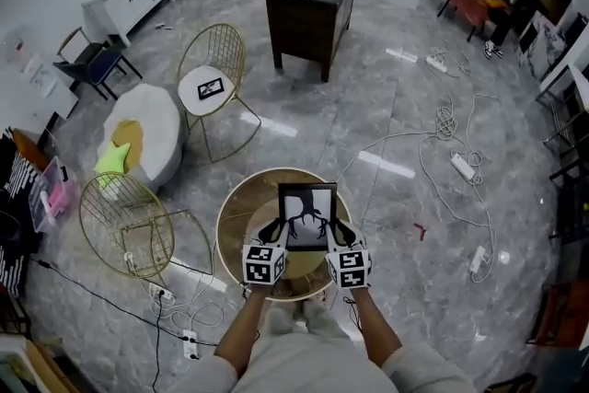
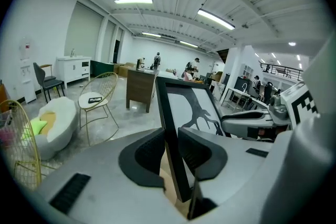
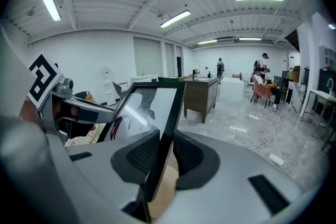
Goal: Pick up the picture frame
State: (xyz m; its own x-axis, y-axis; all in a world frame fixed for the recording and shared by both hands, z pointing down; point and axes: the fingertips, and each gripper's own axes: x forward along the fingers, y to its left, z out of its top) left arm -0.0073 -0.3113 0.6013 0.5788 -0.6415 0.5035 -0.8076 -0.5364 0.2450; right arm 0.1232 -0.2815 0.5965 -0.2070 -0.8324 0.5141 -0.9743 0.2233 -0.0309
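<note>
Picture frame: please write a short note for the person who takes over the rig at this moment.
Left gripper: shut on the left edge of the frame.
Right gripper: shut on its right edge.
Frame: held between both grippers, picture side toward the person, over the round table.
Done: both grips are made; the frame seems to be off the table top.
To do: keep both grips firm and even. Nothing in view shows where to set it down.

Picture frame point(image 1: 307, 212) between left claw point(image 2: 169, 152) and right claw point(image 3: 163, 157).
</note>
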